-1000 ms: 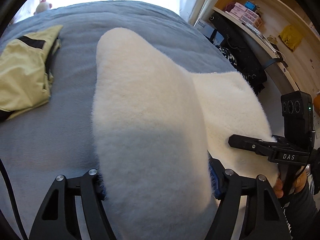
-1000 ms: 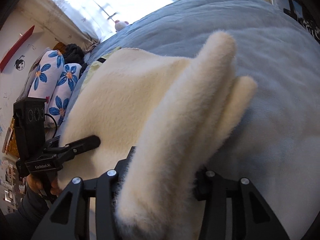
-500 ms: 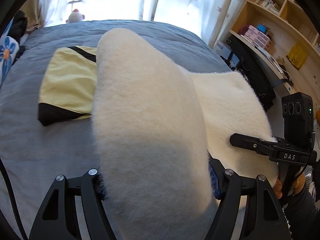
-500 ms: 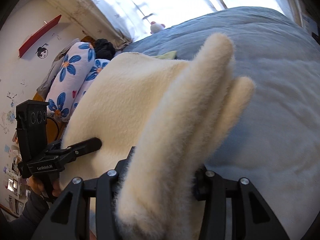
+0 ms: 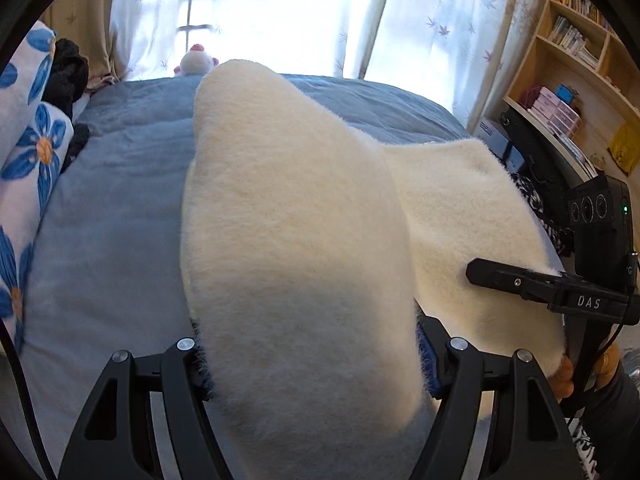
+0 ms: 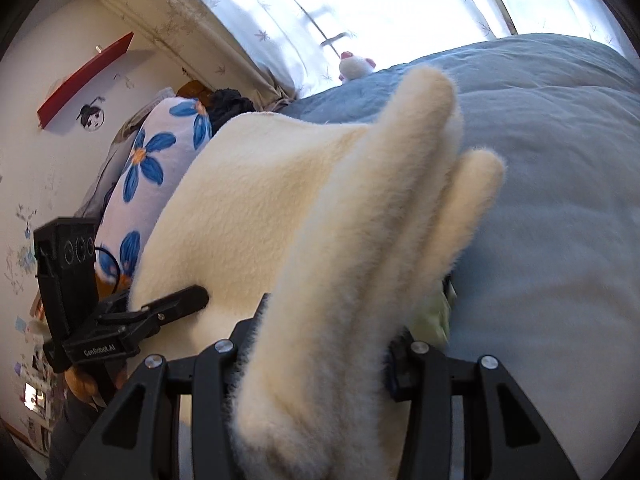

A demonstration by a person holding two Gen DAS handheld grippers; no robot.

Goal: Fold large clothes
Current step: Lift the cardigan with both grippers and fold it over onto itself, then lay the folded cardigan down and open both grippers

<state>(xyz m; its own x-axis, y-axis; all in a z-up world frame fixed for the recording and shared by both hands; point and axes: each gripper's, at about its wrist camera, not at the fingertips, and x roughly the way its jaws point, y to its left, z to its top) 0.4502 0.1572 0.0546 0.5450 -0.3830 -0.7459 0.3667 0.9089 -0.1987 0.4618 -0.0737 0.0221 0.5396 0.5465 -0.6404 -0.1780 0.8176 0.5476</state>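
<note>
The cream fleece garment [image 5: 296, 240] is held off the blue-grey bed cover [image 5: 116, 216], gripped at two places along its near edge. The left gripper [image 5: 312, 356] is clamped on a thick fold of the fleece, its jaws standing fairly wide because of the bulk between the pads; the fold rises ahead of the fingers. The right gripper [image 6: 320, 356] is closed on a narrower bunch of the same garment [image 6: 352, 240], with two layered edges sticking up ahead of it. In the left wrist view the right gripper [image 5: 472, 272] is seen to the right, its finger lying against the fleece, with the person's hand [image 5: 568, 372] on its handle. In the right wrist view the left gripper [image 6: 200, 298] appears to the left in the same manner. Compared with a second ago, both views have swung upward and across the bed: the yellow garment then visible left of the left gripper is out of that view, and the window and curtains [image 5: 420, 20] now fill the top. A pale green-yellow scrap [image 6: 434, 316] shows just under the fleece by the right gripper. Ahead, a small plush toy [image 5: 196, 62] sits at the far edge of the bed. Floral pillows [image 5: 28, 152] lie to the left and wooden shelves [image 5: 572, 80] stand to the right.
</note>
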